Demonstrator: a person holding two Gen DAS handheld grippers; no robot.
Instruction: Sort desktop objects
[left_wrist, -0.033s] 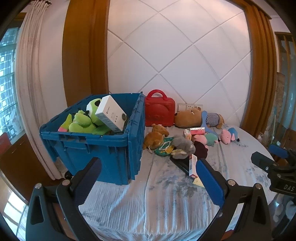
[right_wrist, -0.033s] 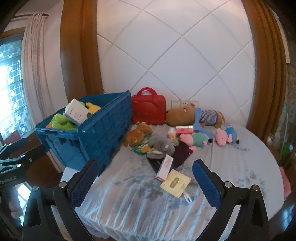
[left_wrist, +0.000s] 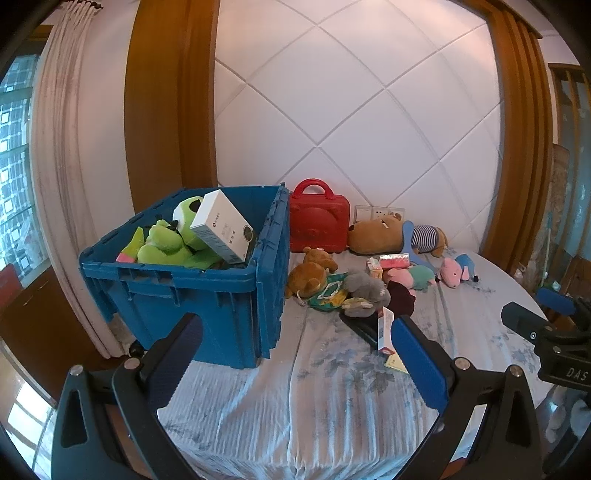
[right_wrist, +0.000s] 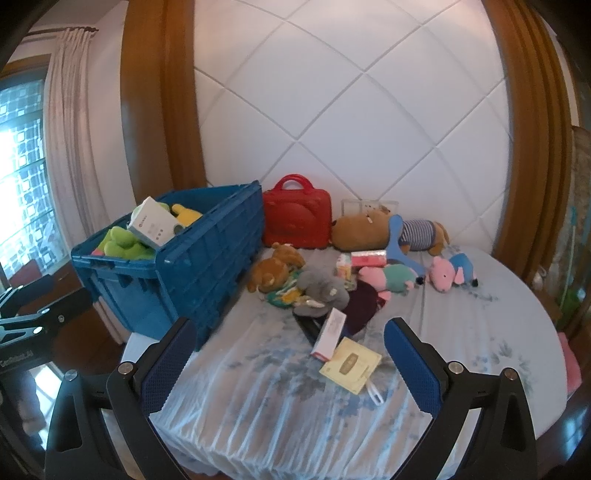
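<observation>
Open blue plastic crate (left_wrist: 192, 295) on the table, green plush frog (left_wrist: 173, 242) and white cardboard box (left_wrist: 221, 230) inside, left gripper (left_wrist: 295, 350) and right gripper (right_wrist: 288, 350) both spread wide, empty

A white box (left_wrist: 221, 230) is leaning on a green frog plush (left_wrist: 173, 243) inside the blue crate (left_wrist: 192, 295); the left gripper (left_wrist: 295, 354) is gaping wide.

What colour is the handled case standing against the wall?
Red; the hard plastic case shows best in the right wrist view.
</observation>
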